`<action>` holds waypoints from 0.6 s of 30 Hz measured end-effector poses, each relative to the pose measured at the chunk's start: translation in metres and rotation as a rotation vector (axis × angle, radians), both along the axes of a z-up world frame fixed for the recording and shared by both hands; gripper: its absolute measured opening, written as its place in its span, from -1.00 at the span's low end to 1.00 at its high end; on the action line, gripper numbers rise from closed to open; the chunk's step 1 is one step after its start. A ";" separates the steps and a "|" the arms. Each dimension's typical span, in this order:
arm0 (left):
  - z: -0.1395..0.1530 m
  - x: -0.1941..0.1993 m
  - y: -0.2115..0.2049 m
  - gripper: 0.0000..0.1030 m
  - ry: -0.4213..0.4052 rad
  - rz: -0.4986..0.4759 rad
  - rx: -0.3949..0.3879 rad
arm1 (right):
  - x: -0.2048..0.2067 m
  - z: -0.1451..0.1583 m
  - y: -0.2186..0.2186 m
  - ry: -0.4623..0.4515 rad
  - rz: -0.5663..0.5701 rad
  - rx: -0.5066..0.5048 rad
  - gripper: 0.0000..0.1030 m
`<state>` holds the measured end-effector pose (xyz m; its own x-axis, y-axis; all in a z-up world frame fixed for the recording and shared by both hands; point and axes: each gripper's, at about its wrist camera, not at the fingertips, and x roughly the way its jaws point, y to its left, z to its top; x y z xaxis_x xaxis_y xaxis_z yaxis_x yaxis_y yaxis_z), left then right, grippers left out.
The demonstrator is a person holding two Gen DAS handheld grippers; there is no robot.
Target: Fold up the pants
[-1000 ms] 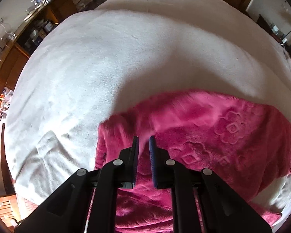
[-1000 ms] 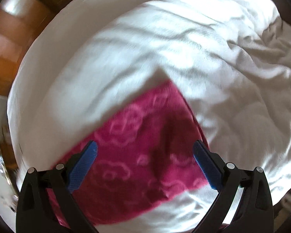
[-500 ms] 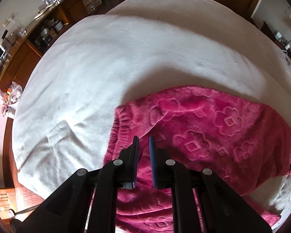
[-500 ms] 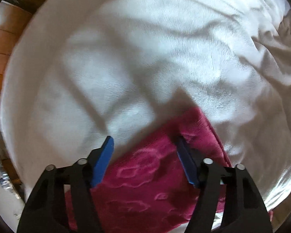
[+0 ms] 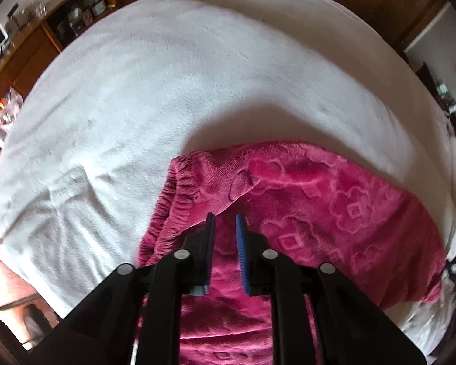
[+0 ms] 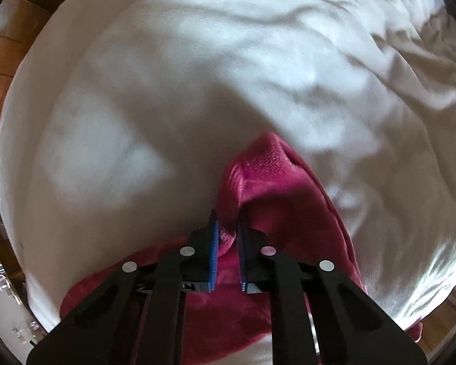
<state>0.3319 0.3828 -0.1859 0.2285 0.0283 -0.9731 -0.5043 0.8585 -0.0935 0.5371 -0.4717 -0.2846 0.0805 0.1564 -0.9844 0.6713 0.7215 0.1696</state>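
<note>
- A white blanket [image 5: 173, 97] spreads ahead of and to both sides of the left gripper; in the right wrist view the same white blanket [image 6: 197, 85] is rumpled into folds to the upper right of the right gripper
- The pink pants [image 5: 334, 200], fleece with a raised flower pattern, lie on the blanket under and to the right of the left gripper; their gathered waistband [image 5: 173, 194] sits just ahead and left of its tips; in the right wrist view a raised fold of the pants [image 6: 273, 179] peaks just ahead of the right gripper
- A wooden shelf unit [image 5: 39, 39] holding small cluttered items, too blurred to name, stands far off to the upper left of the left gripper
- The left gripper [image 5: 225, 222] points down over the pants; its jaws are opening, a narrow gap, with pink cloth seen through it and no pad clearly pressing
- The right gripper [image 6: 226, 225] points down; its jaws are pinched together on a bunch of the pants
</note>
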 end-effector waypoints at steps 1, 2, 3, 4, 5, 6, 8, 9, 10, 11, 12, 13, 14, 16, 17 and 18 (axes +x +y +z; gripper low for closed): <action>-0.002 0.003 0.002 -0.49 -0.002 0.009 -0.009 | -0.010 0.004 -0.001 -0.012 -0.008 0.008 -0.83; -0.004 0.005 0.004 -0.28 -0.008 0.022 -0.020 | -0.018 0.007 -0.001 -0.024 -0.016 0.017 -0.87; -0.005 0.007 0.006 -0.17 -0.015 0.034 -0.034 | -0.030 0.009 0.000 -0.036 -0.024 0.028 -0.87; -0.007 0.008 0.009 -0.07 -0.022 0.047 -0.051 | -0.041 0.011 0.000 -0.047 -0.029 0.038 -0.87; -0.009 0.010 0.012 0.07 -0.026 0.064 -0.069 | -0.051 0.013 0.000 -0.057 -0.030 0.040 -0.88; -0.012 0.011 0.018 0.14 -0.031 0.094 -0.096 | -0.062 0.014 0.001 -0.068 -0.027 0.042 -0.88; -0.019 0.013 0.026 0.20 -0.040 0.142 -0.143 | -0.081 0.013 0.003 -0.076 -0.020 0.038 -0.88; -0.023 0.014 0.032 0.20 -0.040 0.174 -0.168 | -0.088 0.011 0.004 -0.081 -0.020 0.037 -0.88; -0.027 0.016 0.035 0.21 -0.041 0.197 -0.187 | -0.094 0.009 0.005 -0.084 -0.021 0.034 -0.88; -0.031 0.018 0.038 0.23 -0.041 0.217 -0.204 | -0.095 0.009 0.004 -0.084 -0.025 0.033 -0.88; -0.035 0.021 0.040 0.23 -0.037 0.232 -0.216 | -0.100 0.006 0.005 -0.085 -0.033 0.032 -0.88; -0.038 0.025 0.041 0.23 -0.031 0.244 -0.227 | -0.104 0.005 0.005 -0.086 -0.040 0.032 -0.88; -0.041 0.028 0.042 0.23 -0.027 0.251 -0.236 | -0.109 0.004 0.008 -0.088 -0.046 0.031 -0.88; -0.047 0.036 0.042 0.23 -0.018 0.277 -0.262 | -0.148 0.005 0.021 -0.090 -0.055 0.019 -0.88; -0.048 0.039 0.042 0.23 -0.018 0.294 -0.273 | -0.154 0.003 0.022 -0.087 -0.058 0.015 -0.88; -0.050 0.043 0.043 0.23 -0.019 0.318 -0.285 | -0.162 0.001 0.024 -0.084 -0.060 0.014 -0.88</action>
<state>0.3746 0.4254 -0.2357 0.2696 -0.1698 -0.9479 -0.7354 0.5991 -0.3165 0.3752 -0.4477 -0.2840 0.1720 0.1623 -0.9716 0.6961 0.6779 0.2365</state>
